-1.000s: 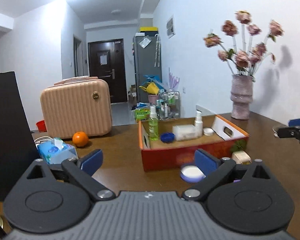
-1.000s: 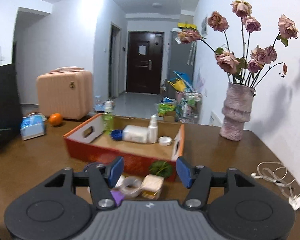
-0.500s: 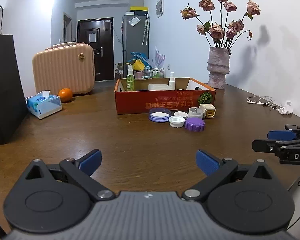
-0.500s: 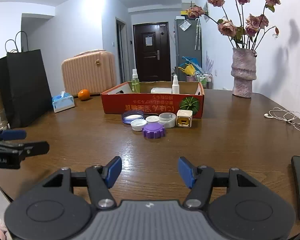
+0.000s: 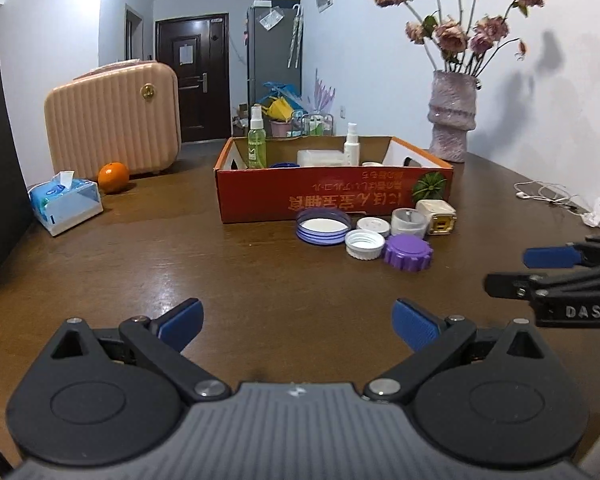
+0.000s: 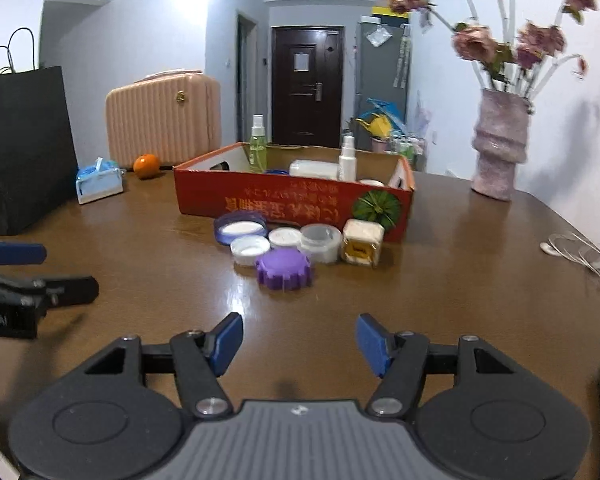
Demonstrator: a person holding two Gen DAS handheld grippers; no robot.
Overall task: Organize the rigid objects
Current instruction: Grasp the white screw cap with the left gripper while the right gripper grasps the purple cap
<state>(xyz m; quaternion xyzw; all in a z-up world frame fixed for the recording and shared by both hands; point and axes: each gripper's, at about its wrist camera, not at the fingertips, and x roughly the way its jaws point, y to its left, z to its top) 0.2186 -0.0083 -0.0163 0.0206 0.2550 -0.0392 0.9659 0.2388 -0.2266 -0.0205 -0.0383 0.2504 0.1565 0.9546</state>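
A red cardboard box (image 5: 332, 196) (image 6: 292, 200) stands on the brown table, holding a green spray bottle (image 5: 257, 144), a white spray bottle (image 5: 350, 145) and a white container. In front of it lie a blue-rimmed lid (image 5: 323, 226) (image 6: 240, 228), white caps (image 5: 365, 243) (image 6: 250, 249), a purple ridged cap (image 5: 407, 252) (image 6: 284, 268), a clear tub (image 6: 321, 241) and a cream cube (image 5: 436, 216) (image 6: 362, 242). My left gripper (image 5: 298, 320) is open and empty, well short of the caps. My right gripper (image 6: 298, 340) is open and empty, nearer the purple cap.
A tissue pack (image 5: 65, 202), an orange (image 5: 113, 177) and a pink case (image 5: 114, 118) stand at the back left. A black bag (image 6: 24, 140) is at the left. A vase of dried roses (image 5: 452, 116) and earphone cables (image 5: 548, 196) are at the right.
Both grippers have moved forward toward the box and caps since half a second ago, after a pull back from the box. Both stay open.
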